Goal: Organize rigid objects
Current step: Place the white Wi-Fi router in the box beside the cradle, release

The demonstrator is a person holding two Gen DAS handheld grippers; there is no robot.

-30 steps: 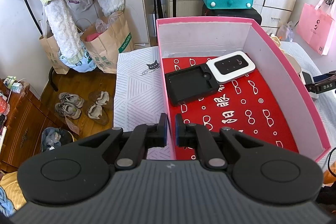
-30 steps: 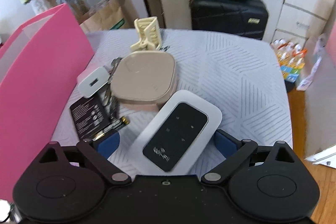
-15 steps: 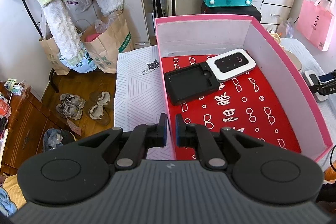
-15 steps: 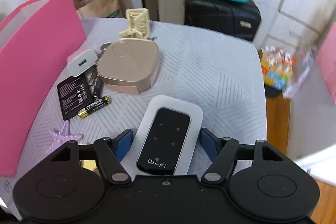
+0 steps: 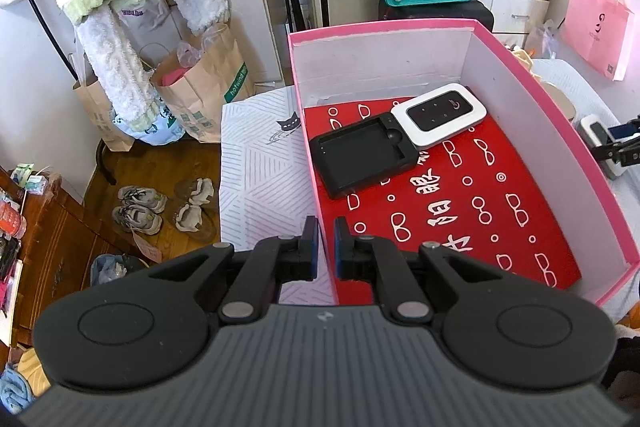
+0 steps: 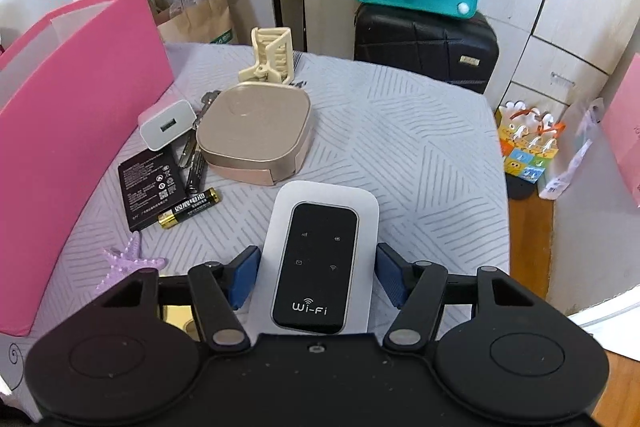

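My right gripper (image 6: 318,259) has a white Wi-Fi router (image 6: 320,251) with a black face between its blue pads. The jaws are closing and the pads lie against the router's long sides. The router sits lengthwise over the grey patterned tablecloth (image 6: 400,155). In the left wrist view that router (image 5: 598,135) shows small at the right edge. My left gripper (image 5: 326,247) is shut on the left wall of the pink box (image 5: 520,87), near its front corner. In the box, on a red liner, lie a black tray (image 5: 364,155) and another white router (image 5: 438,113).
Left of the held router lie a gold square case (image 6: 256,135), a white charger (image 6: 166,125), a black battery pack (image 6: 150,183), an AA battery (image 6: 190,213), a purple starfish (image 6: 130,259) and a cream hair claw (image 6: 270,57). The pink box (image 6: 80,107) stands at the far left.
The right jaws have narrowed onto the router, which turned from slanted to straight between them. The left gripper has kept still on the box wall.
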